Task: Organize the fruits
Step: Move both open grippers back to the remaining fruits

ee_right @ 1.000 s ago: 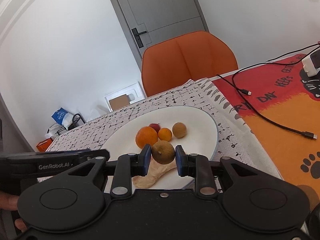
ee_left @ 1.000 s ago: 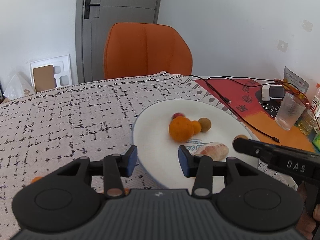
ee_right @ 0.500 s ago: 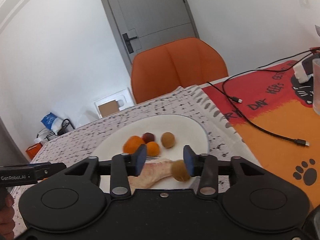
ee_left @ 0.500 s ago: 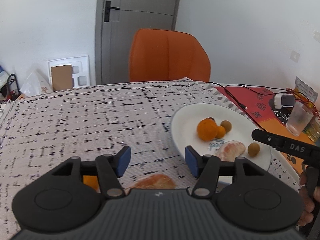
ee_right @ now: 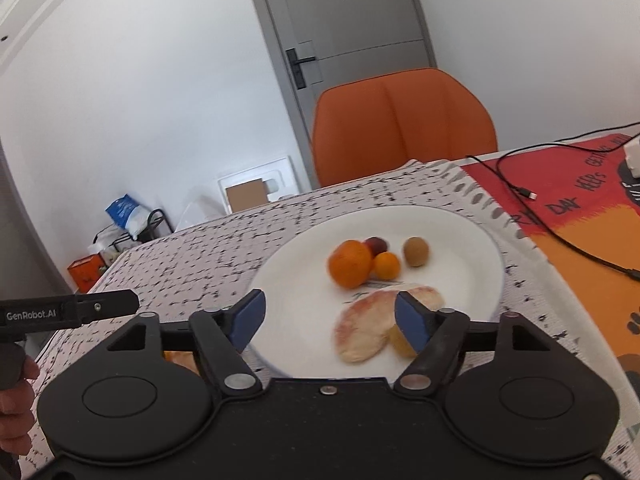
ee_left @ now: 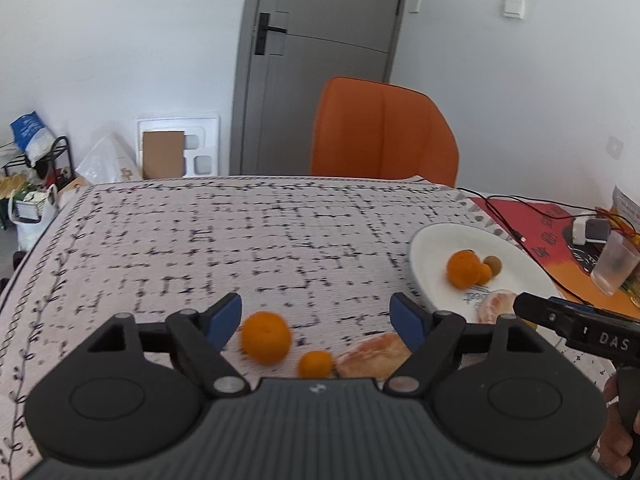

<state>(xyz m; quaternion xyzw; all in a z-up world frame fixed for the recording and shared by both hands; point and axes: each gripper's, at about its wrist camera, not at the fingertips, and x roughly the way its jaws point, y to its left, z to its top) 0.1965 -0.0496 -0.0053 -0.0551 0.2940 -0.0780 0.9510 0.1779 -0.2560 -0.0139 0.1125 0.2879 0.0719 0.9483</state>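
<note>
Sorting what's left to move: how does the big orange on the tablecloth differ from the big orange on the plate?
The orange on the tablecloth lies off the plate, between the open left tongs; the orange on the plate lies far from those tongs. The first lies clear of the small orange near it; the second touches a small orange. Both are round and orange.

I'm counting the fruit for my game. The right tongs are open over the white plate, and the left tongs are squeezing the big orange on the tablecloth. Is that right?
Not quite. The left tongs are open too, not squeezing. The left wrist view shows the big orange lying loose on the tablecloth between the blue pads. The right tongs are indeed open over the white plate.
</note>
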